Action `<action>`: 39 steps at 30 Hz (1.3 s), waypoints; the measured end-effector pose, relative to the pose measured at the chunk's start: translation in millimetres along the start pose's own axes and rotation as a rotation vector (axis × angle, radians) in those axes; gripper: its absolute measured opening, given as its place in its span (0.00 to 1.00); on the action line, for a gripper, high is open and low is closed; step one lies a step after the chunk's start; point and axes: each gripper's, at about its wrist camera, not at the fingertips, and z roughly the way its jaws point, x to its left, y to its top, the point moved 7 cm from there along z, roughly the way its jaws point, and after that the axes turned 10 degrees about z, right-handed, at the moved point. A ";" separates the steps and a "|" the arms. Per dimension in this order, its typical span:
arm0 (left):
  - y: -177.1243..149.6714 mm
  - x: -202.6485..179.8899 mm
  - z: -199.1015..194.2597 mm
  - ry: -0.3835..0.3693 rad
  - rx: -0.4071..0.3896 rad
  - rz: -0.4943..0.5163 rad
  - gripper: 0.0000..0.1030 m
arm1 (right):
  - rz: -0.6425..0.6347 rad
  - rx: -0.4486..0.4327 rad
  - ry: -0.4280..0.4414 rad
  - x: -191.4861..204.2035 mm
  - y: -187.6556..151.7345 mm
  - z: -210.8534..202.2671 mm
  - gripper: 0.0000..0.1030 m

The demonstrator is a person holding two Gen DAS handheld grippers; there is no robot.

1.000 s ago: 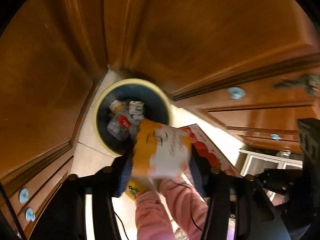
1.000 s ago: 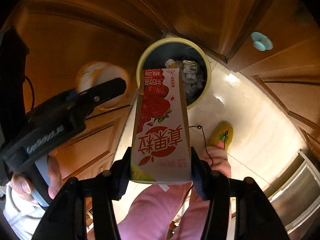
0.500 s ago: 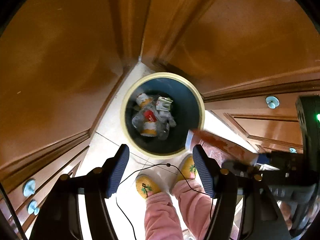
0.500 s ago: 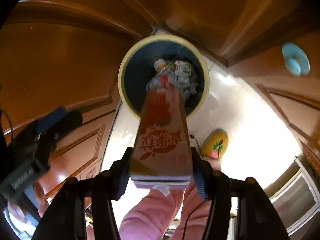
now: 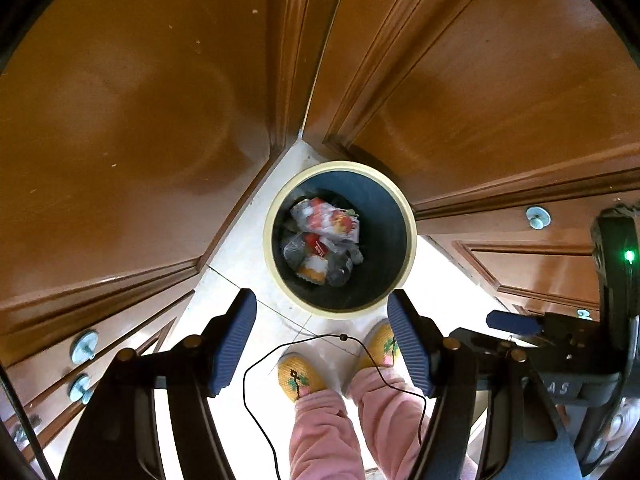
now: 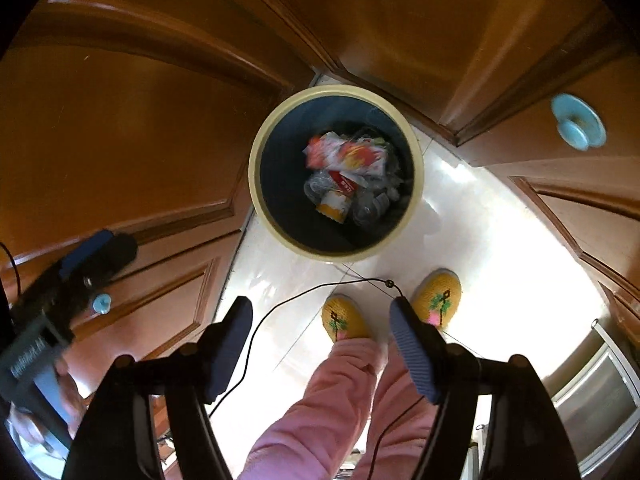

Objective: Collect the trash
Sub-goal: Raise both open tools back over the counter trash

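The red-and-white carton [image 6: 352, 156] lies on top of the trash inside the bin [image 6: 256, 176], which stands on the floor in the cabinet corner. The right gripper [image 6: 320, 344], its fingers just spread wide, holds nothing; the left gripper [image 5: 322, 340] is likewise agape and empty. The loose cable [image 6: 280, 304] dangles between the fingers — it could snag on a closing grip, or trip the slippered feet [image 6: 344, 318] nearby.

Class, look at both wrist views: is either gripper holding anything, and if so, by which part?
Nothing is held. The left gripper and right gripper both stand open and empty above the trash bin.
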 end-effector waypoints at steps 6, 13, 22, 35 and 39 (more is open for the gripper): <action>-6.7 -16.1 -32.1 -0.005 -0.006 0.027 0.64 | -0.022 -0.041 0.018 7.3 -25.7 -38.9 0.69; -14.0 -59.2 -118.7 -0.033 -0.068 0.095 0.64 | -0.065 -0.153 0.049 21.5 -59.3 -131.2 0.69; -8.6 -125.0 -270.8 -0.038 -0.263 0.262 0.74 | -0.070 -0.365 0.100 32.6 -112.8 -280.5 0.69; -10.7 -185.8 -418.8 -0.024 -0.479 0.423 0.81 | -0.026 -0.651 0.114 23.4 -182.3 -409.8 0.69; -13.7 -196.3 -444.7 -0.014 -0.540 0.467 0.81 | -0.030 -0.724 0.102 24.3 -193.1 -439.2 0.69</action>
